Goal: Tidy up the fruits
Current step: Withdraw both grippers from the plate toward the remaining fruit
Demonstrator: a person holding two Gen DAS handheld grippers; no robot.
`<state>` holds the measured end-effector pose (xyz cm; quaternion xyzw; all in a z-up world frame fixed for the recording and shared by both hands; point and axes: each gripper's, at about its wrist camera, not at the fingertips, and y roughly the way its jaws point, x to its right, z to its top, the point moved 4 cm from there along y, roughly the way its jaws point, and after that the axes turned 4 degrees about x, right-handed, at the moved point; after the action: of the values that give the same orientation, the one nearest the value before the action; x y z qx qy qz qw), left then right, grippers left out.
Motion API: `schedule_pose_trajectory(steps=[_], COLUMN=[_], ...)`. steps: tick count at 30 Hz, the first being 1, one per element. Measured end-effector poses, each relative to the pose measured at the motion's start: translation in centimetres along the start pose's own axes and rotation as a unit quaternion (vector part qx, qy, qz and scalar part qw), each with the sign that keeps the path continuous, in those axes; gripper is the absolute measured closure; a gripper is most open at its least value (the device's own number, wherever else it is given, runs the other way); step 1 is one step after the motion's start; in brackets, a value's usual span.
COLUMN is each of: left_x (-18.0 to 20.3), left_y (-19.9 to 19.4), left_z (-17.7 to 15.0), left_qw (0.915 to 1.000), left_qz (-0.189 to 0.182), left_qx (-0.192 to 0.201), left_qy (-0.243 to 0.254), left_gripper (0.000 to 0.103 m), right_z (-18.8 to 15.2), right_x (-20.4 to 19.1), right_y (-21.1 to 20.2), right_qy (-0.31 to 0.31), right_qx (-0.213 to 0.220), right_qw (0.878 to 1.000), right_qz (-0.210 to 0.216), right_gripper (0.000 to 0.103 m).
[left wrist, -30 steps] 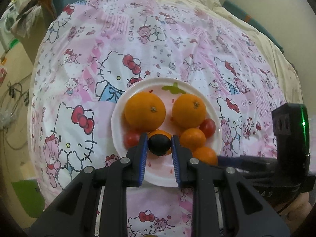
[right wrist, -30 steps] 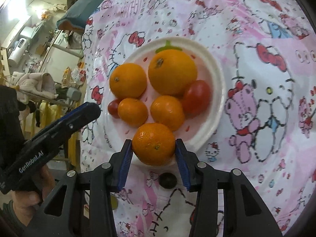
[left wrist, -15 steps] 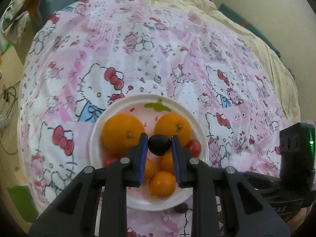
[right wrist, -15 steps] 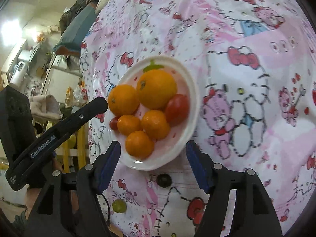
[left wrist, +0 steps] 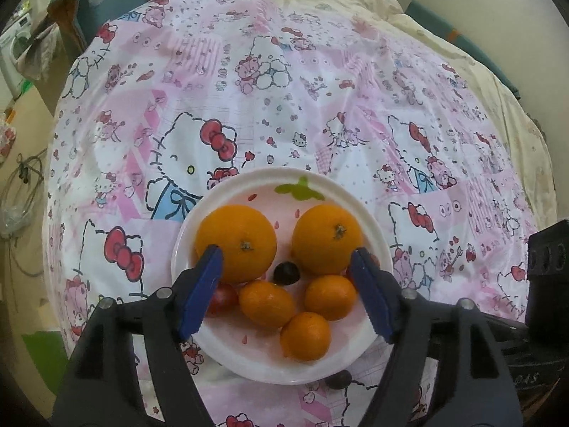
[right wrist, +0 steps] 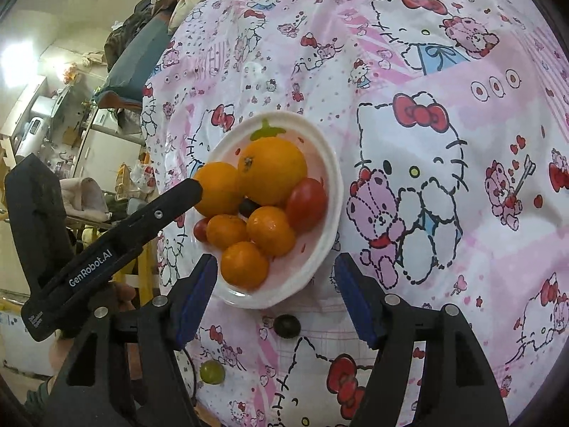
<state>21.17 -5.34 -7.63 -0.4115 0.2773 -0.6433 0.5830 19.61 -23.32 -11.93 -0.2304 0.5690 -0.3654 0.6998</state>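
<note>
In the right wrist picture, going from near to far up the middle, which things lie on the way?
Green grape → dark grape on the cloth → near rim of the white plate → nearest small orange → dark grape on the plate → big orange.

- Your left tool's finger (left wrist: 204, 284) covers part of the cherry tomato (left wrist: 222, 297).
- The dark grape (left wrist: 338, 380) below the plate (left wrist: 231, 359) is half hidden by its rim.

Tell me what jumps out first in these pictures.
A white plate heaped with oranges and tomatoes sits on a pink cartoon-cat tablecloth. A dark grape lies among the fruit; another dark grape and a green one lie off the plate.
</note>
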Motion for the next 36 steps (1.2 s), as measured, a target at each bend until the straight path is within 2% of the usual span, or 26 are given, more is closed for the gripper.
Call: schedule_pose_trajectory(steps=[22,30,36], left_x=[-2.8,-2.9,-3.6], left_y=[-4.3,-6.7,-8.0], left_z=[-1.8,-3.0,-4.6], left_qw=[0.9983,0.9972,0.9975], left_qz=[0.037,0.049,0.051], left_qx=[0.045,0.052,0.048], left_qy=[-0.003,0.023,0.008], left_gripper=[0.032,0.032,0.032], right_z=[-0.2,-0.8,-1.9], right_x=[-0.9,-1.3,-1.5], right_y=[-1.2,-3.5,-4.9], right_qy=[-0.013,-0.014,-0.018], right_qx=[0.017,0.04,0.043], right_qw=[1.0,0.999,0.999], right_qz=[-0.003,0.013,0.017], right_gripper=[0.032,0.032,0.032])
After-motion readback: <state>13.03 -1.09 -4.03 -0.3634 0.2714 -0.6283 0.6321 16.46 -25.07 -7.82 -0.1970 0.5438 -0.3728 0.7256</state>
